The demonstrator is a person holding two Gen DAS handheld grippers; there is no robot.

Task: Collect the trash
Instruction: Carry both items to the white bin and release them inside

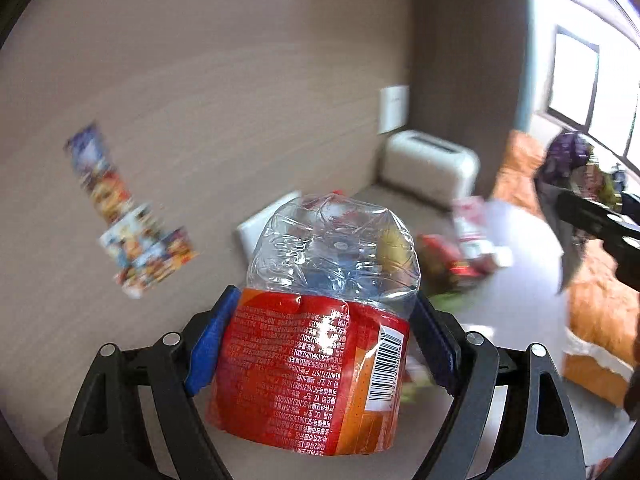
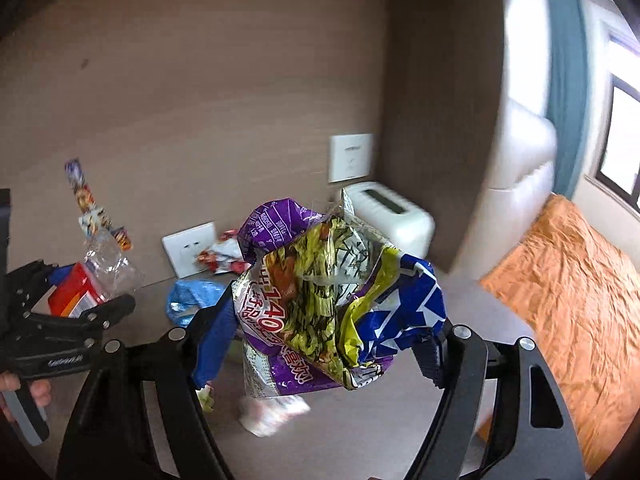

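While my left tool (image 1: 320,344) pinches a crushed bottle (image 1: 320,320), my right tool (image 2: 320,344) pinches snack bags (image 2: 332,292). More wrappers (image 2: 220,258) wait far back on the surface (image 2: 360,440).

On the red label (image 1: 304,376) of the crushed plastic bottle (image 1: 320,320): dense white Chinese print, upside down, too fine to read beyond fragments such as "SC106" among code strings; a white barcode panel (image 1: 386,364) at its right edge, digits blurred. On the purple snack bag (image 2: 320,300) in the right wrist view: large red "140" (image 2: 266,318) on a white band, with Chinese characters alongside; small white Chinese print on the purple top flap (image 2: 272,224), unreadable. On the black handheld gripper (image 2: 68,336) at left: small pale lettering, illegible.
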